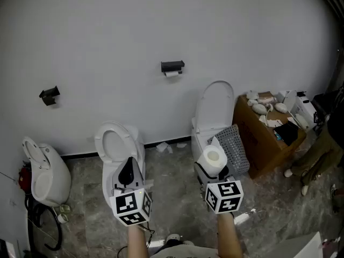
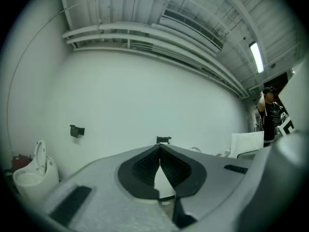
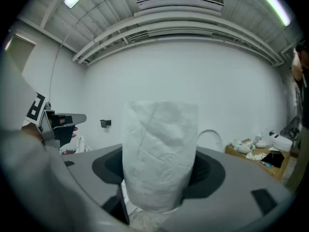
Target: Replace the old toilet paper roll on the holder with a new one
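Paper fills the right gripper [image 1: 214,171]: its jaws stand wide and clamp a full roll [image 1: 213,156] upright by its sides. The left gripper [image 2: 160,157], beside it on its left, is closed on nothing, its pads meeting at the tips. Ahead of both, well apart from them on the white wall, hangs the black holder [image 1: 172,65] with the old roll [image 1: 172,73], a thin remnant, under it. One toilet [image 1: 119,149] stands just beyond the left gripper, another [image 1: 214,109] just beyond the right. A cluttered box [image 1: 258,138] sits further to the right gripper's right.
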The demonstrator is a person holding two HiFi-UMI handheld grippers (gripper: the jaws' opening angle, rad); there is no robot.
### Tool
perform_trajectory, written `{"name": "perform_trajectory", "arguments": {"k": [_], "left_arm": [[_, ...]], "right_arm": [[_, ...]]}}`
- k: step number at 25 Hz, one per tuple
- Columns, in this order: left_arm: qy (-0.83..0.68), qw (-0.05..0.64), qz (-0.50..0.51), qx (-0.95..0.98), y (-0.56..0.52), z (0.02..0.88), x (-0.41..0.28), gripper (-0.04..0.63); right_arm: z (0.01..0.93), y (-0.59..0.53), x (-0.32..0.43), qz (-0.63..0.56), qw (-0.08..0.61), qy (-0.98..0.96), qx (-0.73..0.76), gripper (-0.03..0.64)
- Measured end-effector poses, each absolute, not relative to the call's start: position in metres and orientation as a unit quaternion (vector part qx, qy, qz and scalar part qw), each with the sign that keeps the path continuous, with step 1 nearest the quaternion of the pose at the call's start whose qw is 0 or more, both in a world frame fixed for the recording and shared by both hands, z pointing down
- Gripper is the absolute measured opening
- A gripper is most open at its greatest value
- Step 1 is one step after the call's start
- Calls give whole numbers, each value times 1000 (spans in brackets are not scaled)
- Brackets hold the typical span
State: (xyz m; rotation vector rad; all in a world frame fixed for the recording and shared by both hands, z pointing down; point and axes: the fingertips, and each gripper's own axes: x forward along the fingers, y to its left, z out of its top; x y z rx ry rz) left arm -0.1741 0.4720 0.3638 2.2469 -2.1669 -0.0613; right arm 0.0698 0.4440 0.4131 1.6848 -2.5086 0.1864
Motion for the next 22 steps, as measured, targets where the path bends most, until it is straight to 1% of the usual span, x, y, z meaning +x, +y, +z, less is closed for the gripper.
{"name": "perform_trajectory", "arguments": {"k": [11, 20, 21, 22], "left_arm": [[-693, 3, -16, 721, 464, 363, -182, 9], [-718, -8, -10, 696, 451, 363, -207, 11], [-717, -8, -14, 697, 449, 363, -208, 22], [-713, -8, -19, 701, 447, 362, -209, 96]], "right_arm": [[411, 437, 62, 55, 57, -827, 557, 307], [413, 424, 46, 58, 53, -826, 559, 308], [412, 423, 45, 59, 50, -825, 560, 308], [412, 421, 45, 59, 47, -824, 562, 308]]}}
